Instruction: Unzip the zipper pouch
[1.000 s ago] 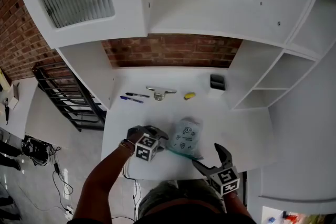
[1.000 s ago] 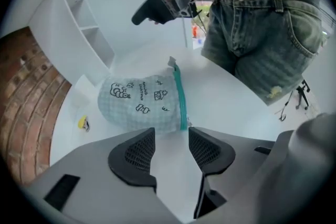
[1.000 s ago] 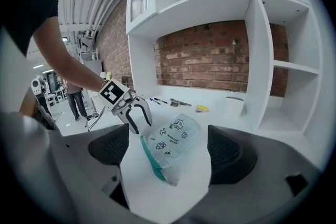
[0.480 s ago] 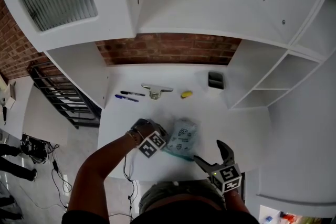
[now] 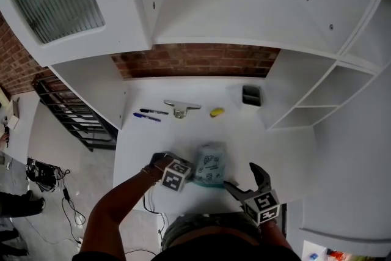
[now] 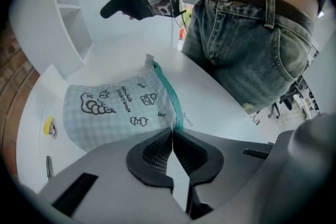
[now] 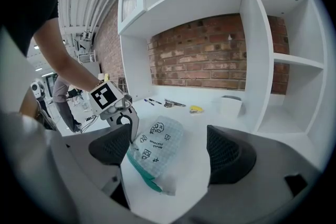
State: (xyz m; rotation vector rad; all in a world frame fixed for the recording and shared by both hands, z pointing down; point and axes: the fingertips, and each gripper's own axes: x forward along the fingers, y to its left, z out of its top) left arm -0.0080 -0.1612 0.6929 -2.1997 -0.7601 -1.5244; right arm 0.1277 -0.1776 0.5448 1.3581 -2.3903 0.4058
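My left tool: just clamped on zipper pouch corner.
My right tool: jaws apart, short of pouch.
Room: bare worktop right of pouch.

The pouch is looking like soft matt cloth, sitting on a smooth white tabletop, with rough brick showing at 12 o'clock.

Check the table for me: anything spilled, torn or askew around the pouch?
Nothing stands out. The zipper pouch sits intact on the white table, its teal zipper looking closed; the pens and yellow object lie neatly at the back, nothing spilled.
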